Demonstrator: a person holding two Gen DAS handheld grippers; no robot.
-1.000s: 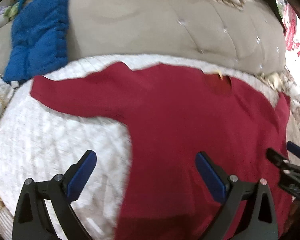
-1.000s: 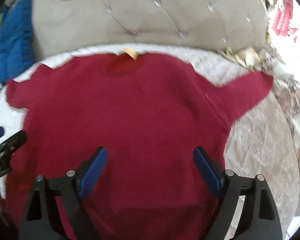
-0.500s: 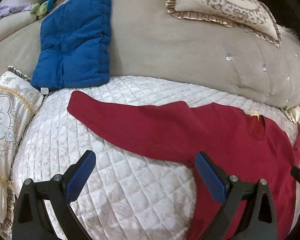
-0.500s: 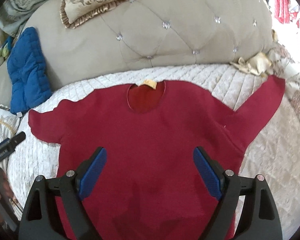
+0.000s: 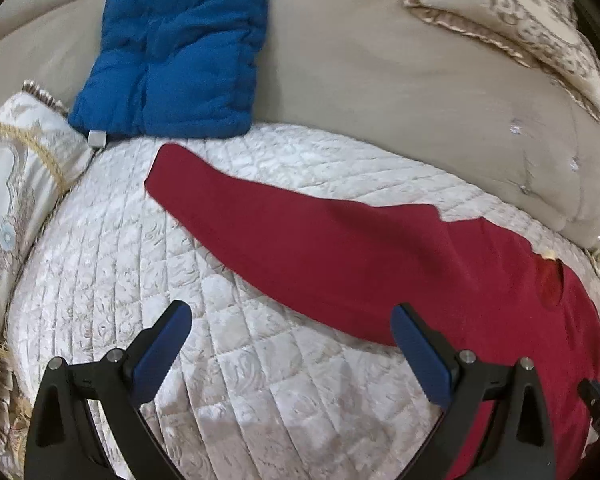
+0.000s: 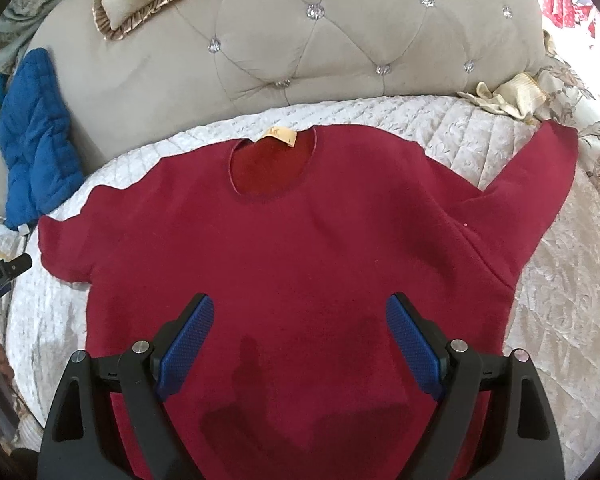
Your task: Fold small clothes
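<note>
Holding both grippers spread and empty, we hover the left gripper (image 5: 286,354) near the sleeve (image 5: 284,236) and the right gripper (image 6: 300,344) over the sweater (image 6: 284,248), which lies flat, face up on the quilt (image 6: 548,320), laid out for folding.

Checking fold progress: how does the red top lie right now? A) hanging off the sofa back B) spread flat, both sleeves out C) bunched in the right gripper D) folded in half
B: the red top lies flat on the quilted cover, sleeves out; both grippers open.
</note>
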